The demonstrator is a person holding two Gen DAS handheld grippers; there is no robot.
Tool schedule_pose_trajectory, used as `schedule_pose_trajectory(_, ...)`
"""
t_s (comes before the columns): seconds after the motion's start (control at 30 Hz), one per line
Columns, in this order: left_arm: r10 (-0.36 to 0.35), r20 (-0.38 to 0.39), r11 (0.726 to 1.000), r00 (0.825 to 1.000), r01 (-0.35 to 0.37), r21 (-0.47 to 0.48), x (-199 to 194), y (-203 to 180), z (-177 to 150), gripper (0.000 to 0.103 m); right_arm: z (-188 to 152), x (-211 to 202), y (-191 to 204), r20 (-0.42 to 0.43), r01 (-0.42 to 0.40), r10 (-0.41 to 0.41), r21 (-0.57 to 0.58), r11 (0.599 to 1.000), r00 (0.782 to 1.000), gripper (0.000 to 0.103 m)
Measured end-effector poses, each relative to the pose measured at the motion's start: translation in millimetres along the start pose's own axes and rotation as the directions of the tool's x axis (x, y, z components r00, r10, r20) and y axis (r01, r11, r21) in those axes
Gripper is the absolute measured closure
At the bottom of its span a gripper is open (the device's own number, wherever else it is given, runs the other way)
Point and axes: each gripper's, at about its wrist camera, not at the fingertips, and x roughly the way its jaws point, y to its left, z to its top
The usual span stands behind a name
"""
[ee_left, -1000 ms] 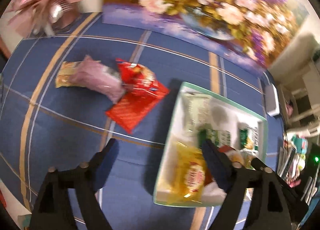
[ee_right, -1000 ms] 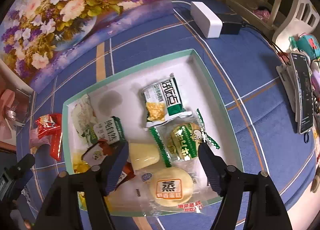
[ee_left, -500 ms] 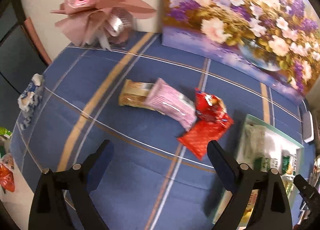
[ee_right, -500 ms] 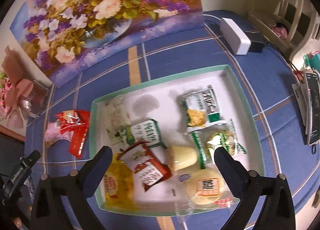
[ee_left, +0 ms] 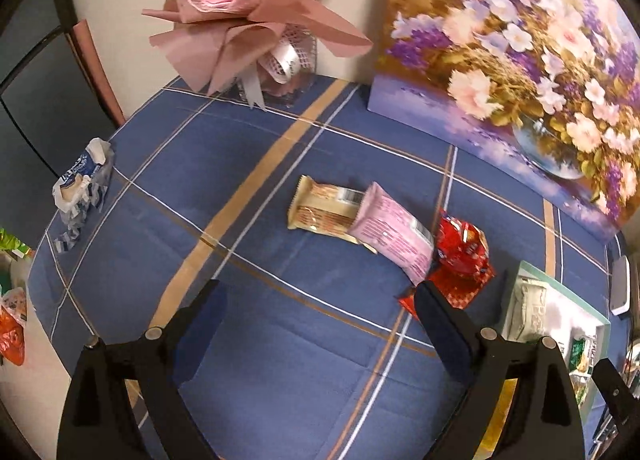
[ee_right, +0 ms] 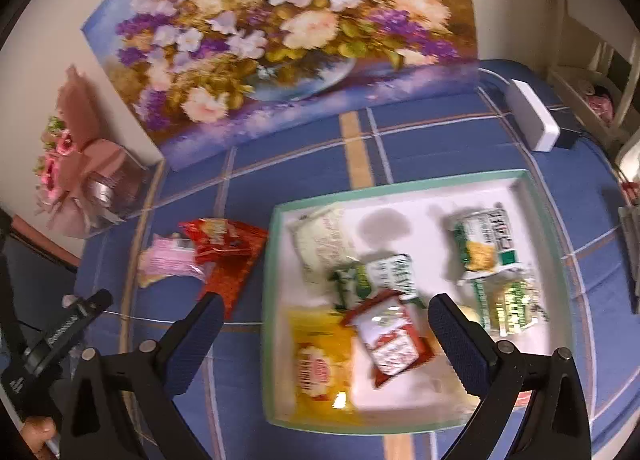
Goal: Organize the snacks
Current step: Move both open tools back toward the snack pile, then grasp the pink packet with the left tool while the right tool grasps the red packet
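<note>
A: Left wrist view, item one?

B: Left gripper (ee_left: 320,324), black arms with dark blue pads, jaws spread wide with nothing between them but the blue checked tablecloth (ee_left: 248,220).

A: Snacks there?

B: Three lie beyond the fingertips, overlapping in a row. A beige wafer packet (ee_left: 320,212) is ahead, roughly between the two fingers. A pink plastic packet (ee_left: 394,238) lies across its right end. A shiny red foil packet (ee_left: 460,256) sits just beyond the right finger, whose tip overlaps the packet's near corner. Right of that finger is the white tray with a green rim (ee_left: 576,284).

A: Right wrist view?

B: Right gripper (ee_right: 320,318), same build, jaws at their widest and empty.

A: Contents?

B: The tray (ee_right: 272,260) sits ahead, mostly between the fingers and out past the right one. Inside, a yellow packet (ee_right: 320,364) and a red-and-white sachet (ee_right: 390,340) lie between the fingers. Green-and-white packets (ee_right: 486,240) lie farther off and rightward. The red foil packet (ee_right: 228,248) and pink packet (ee_right: 168,260) lie on the cloth beyond the left finger, outside the tray's left rim.
</note>
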Motion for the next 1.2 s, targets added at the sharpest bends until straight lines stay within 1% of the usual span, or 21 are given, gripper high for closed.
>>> schedule_pose_trajectory(0.1, -0.016, 0.027, 1.000, 1.000, 0.016, -0.027, -0.4, 9.6, 2.6, 0.008, -1.1, 1.6, 5.3, 0.012, -0.052, 0.052, 0.014, 0.999, 0.999, 0.000)
schedule_pose_trajectory(0.13, -0.025, 0.058, 0.999, 0.998, 0.027, -0.035, -1.9, 13.2, 2.8, 0.008, -1.1, 3.1, 6.8, 0.014, -0.062, 0.062, 0.017, 0.998, 0.998, 0.000)
schedule_pose_trajectory(0.2, -0.016, 0.085, 0.999, 0.996, 0.019, -0.035, -2.9, 16.8, 4.3, 0.008, -2.1, 6.8, 11.4, 0.012, -0.065, 0.065, 0.001, 0.998, 0.998, 0.000)
schedule_pose_trajectory(0.27, -0.020, 0.106, 0.999, 0.994, 0.023, -0.032, -2.5, 20.5, 6.5, 0.008, -3.3, 9.7, 16.0, 0.019, -0.079, 0.080, -0.014, 0.997, 0.997, 0.000)
schedule_pose_trajectory(0.37, -0.026, 0.132, 0.999, 0.991, 0.031, -0.037, -1.5, 25.5, 9.8, 0.008, -4.7, 14.7, 20.3, 0.016, -0.123, 0.124, -0.016, 0.992, 0.992, 0.000)
schedule_pose_trajectory(0.4, -0.026, 0.135, 0.999, 0.990, 0.031, -0.041, -1.1, 27.4, 10.9, 0.008, -4.8, 16.9, 22.0, 0.010, -0.123, 0.123, -0.019, 0.992, 0.992, 0.000)
schedule_pose_trajectory(0.47, -0.035, 0.126, 0.997, 0.991, 0.042, -0.057, 2.4, 33.1, 14.3, 0.008, -4.3, 19.9, 26.8, 0.011, -0.071, 0.072, -0.041, 0.997, 0.997, 0.000)
schedule_pose_trajectory(0.53, -0.051, 0.108, 0.996, 0.993, 0.059, -0.073, 7.4, 38.9, 17.0, 0.008, -2.0, 21.4, 31.7, 0.038, -0.025, 0.027, -0.059, 0.998, 0.999, 0.000)
schedule_pose_trajectory(0.6, -0.053, 0.081, 0.995, 0.995, 0.060, -0.081, 12.2, 42.5, 18.4, 0.008, 1.4, 24.2, 35.4, 0.036, -0.039, 0.041, -0.067, 0.997, 0.999, 0.000)
schedule_pose_trajectory(0.63, -0.049, 0.051, 0.995, 0.997, 0.053, -0.079, 17.0, 44.3, 20.4, 0.008, 2.9, 25.5, 38.2, 0.036, -0.044, 0.047, -0.073, 0.996, 0.998, 0.000)
schedule_pose_trajectory(0.7, -0.044, 0.017, 0.997, 0.999, 0.046, -0.069, 23.7, 45.5, 23.7, 0.008, 6.1, 31.2, 47.0, 0.022, -0.039, 0.042, -0.097, 0.995, 0.999, 0.000)
schedule_pose_trajectory(0.8, -0.030, -0.002, 0.999, 1.000, 0.030, -0.042, 31.9, 44.1, 30.3, 0.008, 9.4, 40.9, 59.2, -0.009, -0.058, 0.057, -0.122, 0.991, 0.998, 0.000)
schedule_pose_trajectory(0.83, -0.048, -0.011, 0.999, 0.999, 0.048, -0.022, 34.3, 42.9, 34.6, 0.008, 10.8, 45.4, 63.7, -0.025, -0.071, 0.068, -0.129, 0.989, 0.997, 0.000)
schedule_pose_trajectory(0.9, -0.105, -0.013, 0.994, 0.994, 0.105, 0.010, 37.1, 43.3, 39.3, 0.008, 14.9, 55.3, 72.7, -0.057, -0.095, 0.087, -0.145, 0.985, 0.995, 0.000)
schedule_pose_trajectory(0.93, -0.138, -0.008, 0.990, 0.990, 0.138, 0.030, 39.3, 43.6, 43.0, 0.008, 17.2, 58.6, 76.3, -0.066, -0.095, 0.086, -0.156, 0.983, 0.994, 0.000)
schedule_pose_trajectory(1.03, -0.205, -0.019, 0.976, 0.979, 0.205, 0.077, 45.9, 42.0, 53.2, 0.008, 27.1, 67.9, 86.1, -0.085, -0.074, 0.059, -0.185, 0.980, 0.995, 0.000)
schedule_pose_trajectory(1.1, -0.232, -0.011, 0.966, 0.973, 0.231, 0.114, 47.7, 39.1, 62.3, 0.008, 34.7, 72.4, 91.7, -0.103, -0.091, 0.072, -0.200, 0.976, 0.992, 0.000)
schedule_pose_trajectory(1.17, -0.231, -0.008, 0.959, 0.973, 0.229, 0.169, 49.0, 34.7, 70.2, 0.008, 42.2, 77.4, 97.0, -0.122, -0.105, 0.080, -0.211, 0.972, 0.989, 0.000)
schedule_pose_trajectory(1.2, -0.233, -0.009, 0.950, 0.972, 0.230, 0.210, 49.2, 30.4, 74.9, 0.008, 45.9, 80.8, 99.4, -0.133, -0.107, 0.079, -0.216, 0.970, 0.988, 0.000)
